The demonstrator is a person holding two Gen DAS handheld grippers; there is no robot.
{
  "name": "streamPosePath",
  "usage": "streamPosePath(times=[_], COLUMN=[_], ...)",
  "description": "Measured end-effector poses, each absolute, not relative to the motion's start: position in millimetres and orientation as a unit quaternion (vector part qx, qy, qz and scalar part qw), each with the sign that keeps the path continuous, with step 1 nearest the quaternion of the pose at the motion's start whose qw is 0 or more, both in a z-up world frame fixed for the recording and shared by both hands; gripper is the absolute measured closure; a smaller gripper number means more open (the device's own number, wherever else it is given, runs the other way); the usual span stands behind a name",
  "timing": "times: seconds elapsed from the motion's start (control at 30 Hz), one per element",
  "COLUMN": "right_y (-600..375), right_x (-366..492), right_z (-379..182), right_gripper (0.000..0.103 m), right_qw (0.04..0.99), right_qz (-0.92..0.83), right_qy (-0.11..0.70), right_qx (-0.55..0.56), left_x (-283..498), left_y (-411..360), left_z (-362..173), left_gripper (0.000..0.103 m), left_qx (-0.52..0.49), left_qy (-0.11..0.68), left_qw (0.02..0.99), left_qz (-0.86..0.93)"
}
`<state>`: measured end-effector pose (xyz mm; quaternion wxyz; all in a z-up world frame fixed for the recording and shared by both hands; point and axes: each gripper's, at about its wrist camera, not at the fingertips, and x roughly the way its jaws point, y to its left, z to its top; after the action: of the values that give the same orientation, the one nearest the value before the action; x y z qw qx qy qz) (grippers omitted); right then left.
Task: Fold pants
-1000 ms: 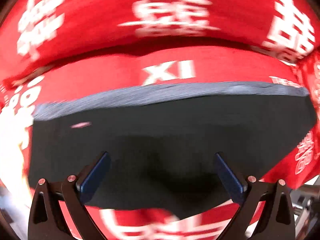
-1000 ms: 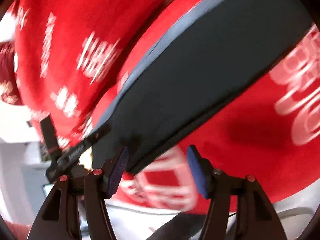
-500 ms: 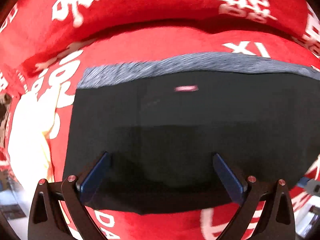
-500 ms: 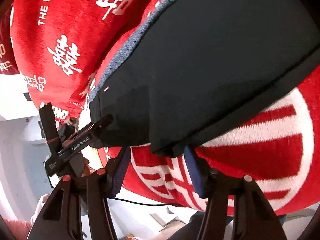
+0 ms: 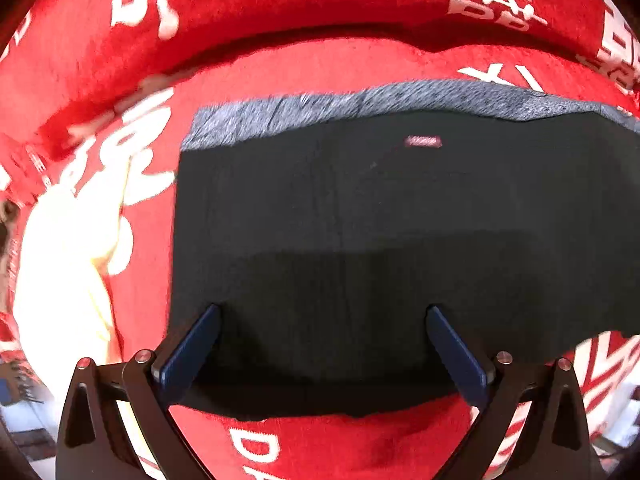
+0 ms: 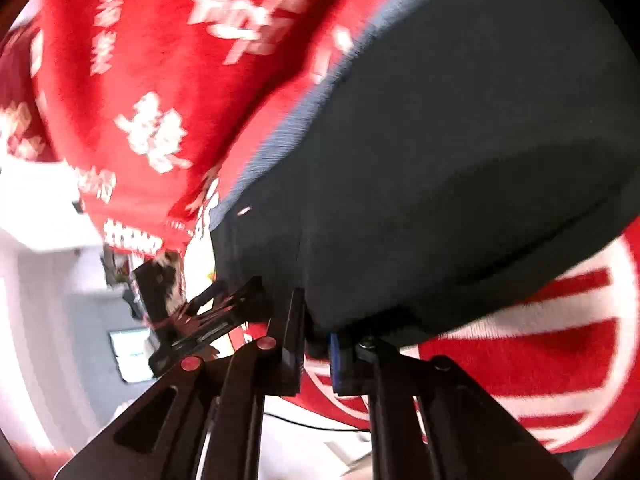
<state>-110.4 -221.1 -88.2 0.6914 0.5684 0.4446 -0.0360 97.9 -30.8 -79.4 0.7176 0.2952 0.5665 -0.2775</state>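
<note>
While the dark pants (image 5: 380,240) lay on the red blanket (image 5: 280,60), the right gripper (image 6: 316,344) pinched their near edge; the left gripper (image 5: 320,344) gaped over them.

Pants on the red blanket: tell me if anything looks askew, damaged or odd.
Nothing looks damaged or spilled. The dark pants lie flat on the red blanket. A grey strip shows along their far edge, so the layers are not lined up. The right gripper is shut on the near edge; the left gripper is open above the cloth.
</note>
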Motion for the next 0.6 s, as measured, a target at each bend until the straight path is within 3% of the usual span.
streamPosePath(times=[0.2,0.43,0.6], right_y=[-212,-239,-281], right_x=[-128,-143,-131], right_z=[-130,-78,-63], right_gripper=[0.095,0.093,0.092], right_qw=[0.651,0.694,0.729], right_qz=[-0.071,-0.084,-0.131], right_qy=[0.484,0.511,0.519], right_qx=[0.58,0.501,0.427], left_x=[89,49,14], left_y=[-35,-74,-138], left_z=[-76,-44,-59], left_gripper=[0.0,0.0,0.0], left_qx=[0.322,0.274,0.249], left_qy=[0.552,0.552,0.565], left_qw=[0.72,0.72,0.695], left_qz=[-0.269,-0.319,-0.367])
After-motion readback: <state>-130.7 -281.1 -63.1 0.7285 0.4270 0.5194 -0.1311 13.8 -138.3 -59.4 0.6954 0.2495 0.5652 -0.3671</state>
